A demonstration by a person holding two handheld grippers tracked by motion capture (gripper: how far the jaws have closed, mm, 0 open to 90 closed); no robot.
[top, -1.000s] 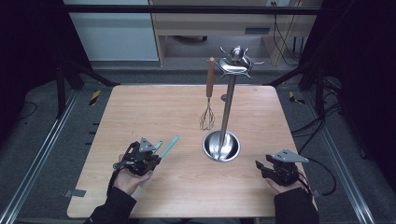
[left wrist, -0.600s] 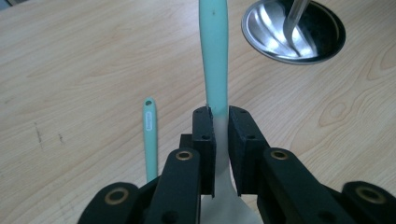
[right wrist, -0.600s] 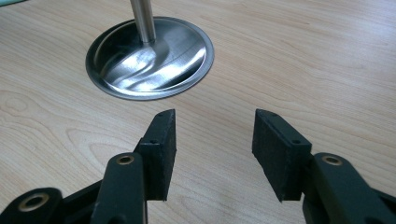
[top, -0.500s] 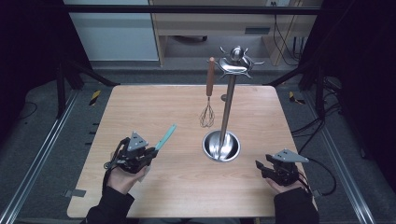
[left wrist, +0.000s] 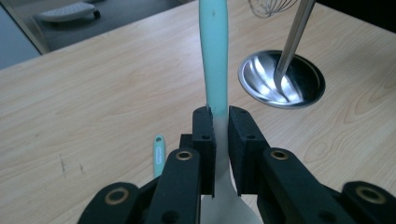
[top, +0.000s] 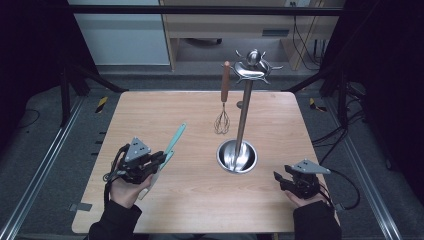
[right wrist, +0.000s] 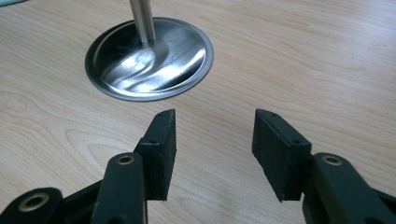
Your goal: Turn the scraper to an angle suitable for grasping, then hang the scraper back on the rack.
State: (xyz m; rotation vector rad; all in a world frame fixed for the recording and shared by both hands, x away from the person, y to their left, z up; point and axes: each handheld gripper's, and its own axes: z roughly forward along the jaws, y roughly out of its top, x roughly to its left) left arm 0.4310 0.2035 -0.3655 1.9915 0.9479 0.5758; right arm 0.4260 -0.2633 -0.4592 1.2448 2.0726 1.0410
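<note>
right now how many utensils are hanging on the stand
1. A whisk hangs, wooden handle up, from a hook on the left side of the steel stand. The teal spatula is clamped in the left gripper, not hung. The far hooks are hard to see.

Both grippers, left gripper (top: pixel 159 159) and right gripper (top: pixel 278 178), are black, each topped by a grey three-cornered plate and trailing a black cable. Their jaws are blocky black pads on arms with brass-ringed pivots. The person wears dark sleeves.
</note>
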